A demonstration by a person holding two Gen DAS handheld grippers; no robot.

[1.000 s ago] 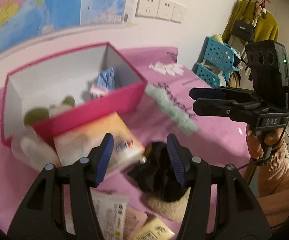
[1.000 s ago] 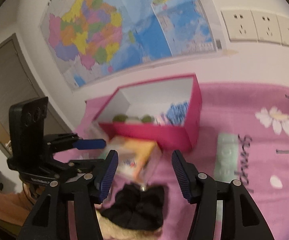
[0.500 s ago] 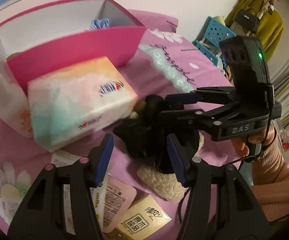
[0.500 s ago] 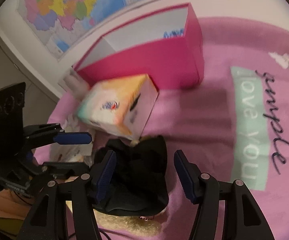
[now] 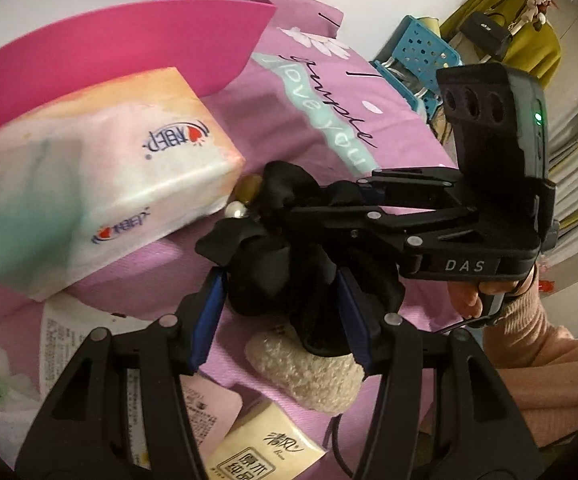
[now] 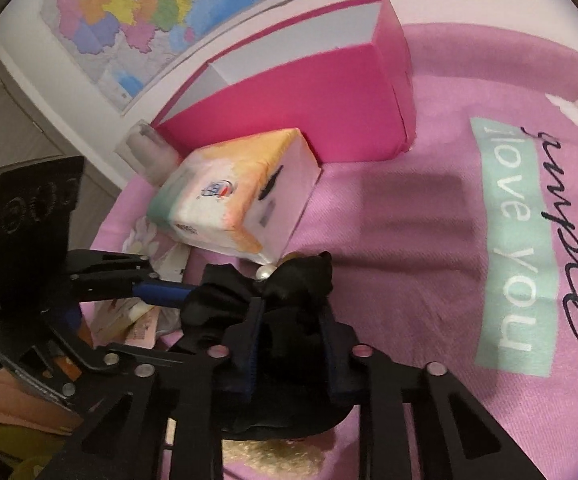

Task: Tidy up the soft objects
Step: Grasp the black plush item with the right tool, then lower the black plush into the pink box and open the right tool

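Fingers of your right gripper [image 6: 293, 344] have just closed on the black scrunchie [image 5: 289, 240] beside the tissue pack [image 5: 101, 184], left gripper [image 5: 281, 320] apart around it: light, limp, so grip bunched folds, not pearl.

A map [image 6: 137, 8] hangs on the wall; a blue basket [image 5: 421, 54] and yellow coat [image 5: 529, 48] stand beyond the bed.

**Two grippers at one black scrunchie**

The left gripper [image 5: 283, 322] straddles a ruffled black fabric scrunchie [image 5: 289, 256] on the pink printed bedsheet [image 5: 321, 92], its blue pads apart. The right gripper [image 5: 321, 208] has just closed, pinching the scrunchie beside a pastel tissue pack [image 5: 101, 176].
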